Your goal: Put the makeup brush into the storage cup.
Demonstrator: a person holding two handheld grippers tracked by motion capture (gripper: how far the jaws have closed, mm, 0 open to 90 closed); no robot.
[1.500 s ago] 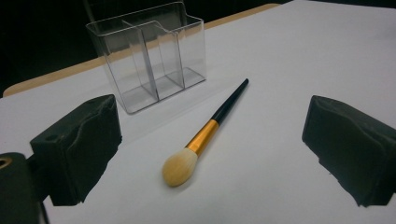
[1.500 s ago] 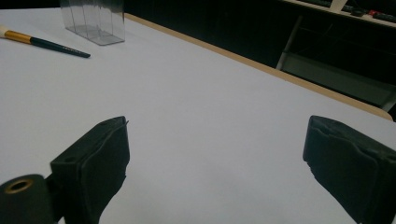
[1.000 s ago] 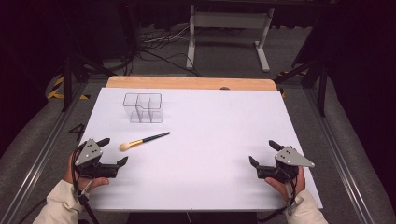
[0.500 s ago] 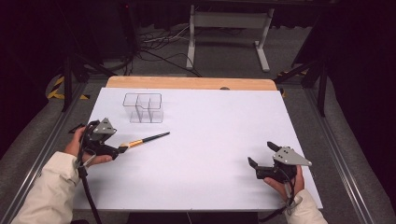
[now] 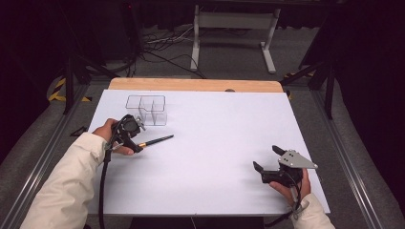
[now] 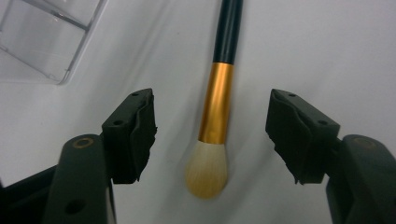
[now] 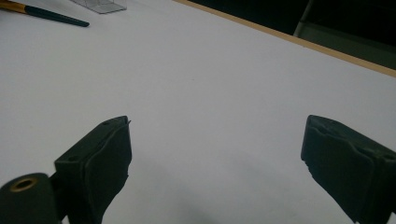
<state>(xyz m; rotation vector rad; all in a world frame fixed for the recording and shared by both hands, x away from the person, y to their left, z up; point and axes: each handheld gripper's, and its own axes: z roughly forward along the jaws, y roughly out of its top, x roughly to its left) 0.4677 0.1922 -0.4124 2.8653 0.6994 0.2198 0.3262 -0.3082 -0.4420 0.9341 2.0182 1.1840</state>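
Closing around the brush (image 6: pixel 215 98), which lay on the table (image 5: pixel 215 143) just beside the clear organizer (image 5: pixel 146 109), the left gripper (image 6: pixel 212 135) hadn't touched it; its round ferrule could've rolled away. The right gripper (image 5: pixel 265 159) gaped wide.

place: looks like a lab or recording studio
clues: white-covered bench (image 5: pixel 210 157), black curtains, floor cables (image 5: pixel 157 47), metal stand (image 5: pixel 234 28)

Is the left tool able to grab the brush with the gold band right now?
Probably yes: the left tool straddles the black-handled, gold-banded brush; its jaws have just been closing, nothing blocks them, and they are not touching it yet.
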